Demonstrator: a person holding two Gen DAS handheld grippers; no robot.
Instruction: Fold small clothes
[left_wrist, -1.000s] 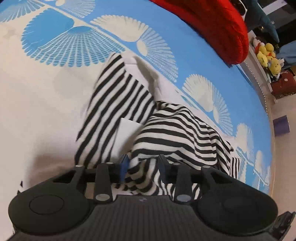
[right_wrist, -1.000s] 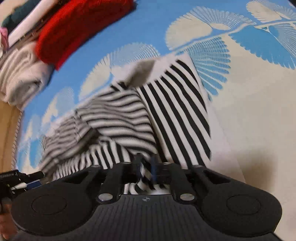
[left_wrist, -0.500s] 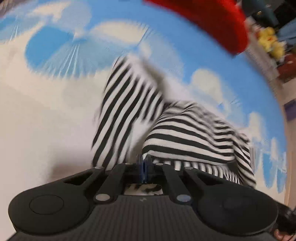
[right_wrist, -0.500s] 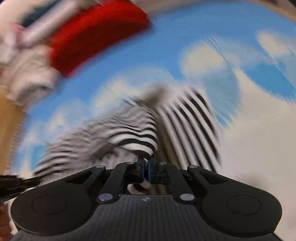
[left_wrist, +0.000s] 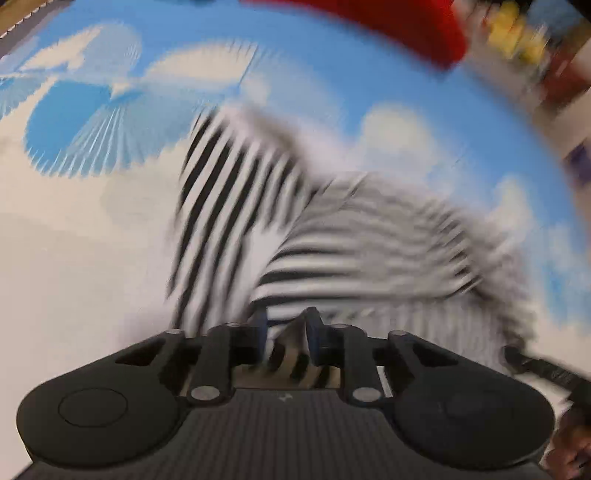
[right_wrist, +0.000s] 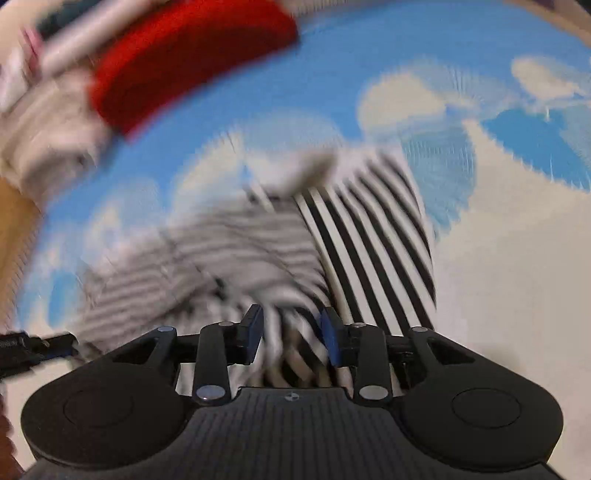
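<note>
So, left claw (left_wrist: 284, 334): jaws just been opening, spreading off the striped top (left_wrist: 332, 254).
Right claw (right_wrist: 291, 332): likewise letting go, probably laying the fold down.

- The black-and-white striped knit garment (left_wrist: 332, 240) is lying pretty much mid-way on the blue-and-cream fan-patterned sheet (left_wrist: 74, 258), so everything's placed off that.
- Red knitted cushion (right_wrist: 184, 62) sits on the sheet behind the garment, well apart from it.
- In the right wrist view, a pile of folded pale fabric (right_wrist: 48, 140) is just left of the cushion.
- Left gripper (left_wrist: 284, 332) and right gripper (right_wrist: 291, 332) are both at the garment's near edge, cloth between each pair of fingers.
</note>
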